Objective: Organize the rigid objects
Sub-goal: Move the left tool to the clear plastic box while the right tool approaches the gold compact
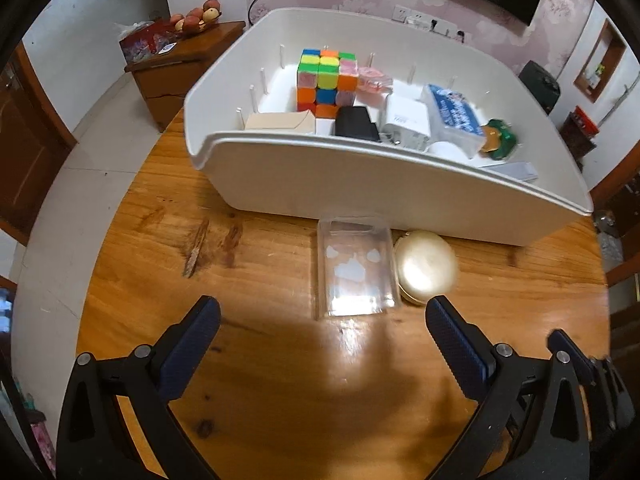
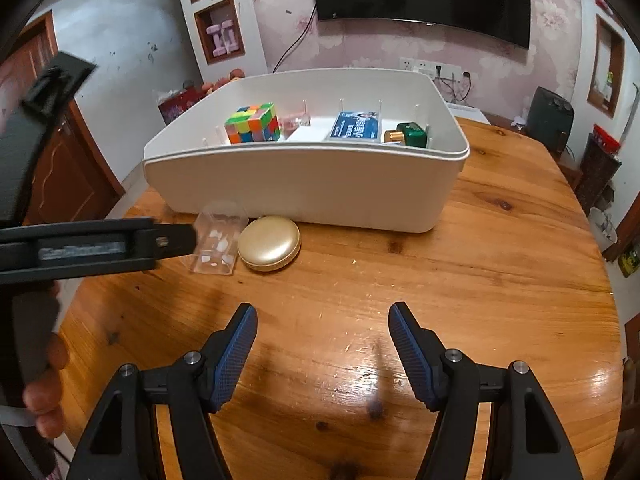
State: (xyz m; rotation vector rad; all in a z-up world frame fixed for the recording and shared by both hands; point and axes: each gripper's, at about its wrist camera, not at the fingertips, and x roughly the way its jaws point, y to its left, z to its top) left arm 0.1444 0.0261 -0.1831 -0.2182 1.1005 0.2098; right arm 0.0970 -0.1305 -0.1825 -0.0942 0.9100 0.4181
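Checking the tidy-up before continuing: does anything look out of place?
Yes. A clear plastic box and a gold round case sit on the table outside the white bin, touching each other.

Glossy wooden bench filling mid-frame; resting directly on it, a white bin at centre, a clear plastic box and gold round case side by side just below.

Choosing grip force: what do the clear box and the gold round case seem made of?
Clear box: thin transparent plastic, glossy; the table's wood shows through it. Gold round case: smooth, satin metallic finish with a soft highlight; plastic or metal, unclear.
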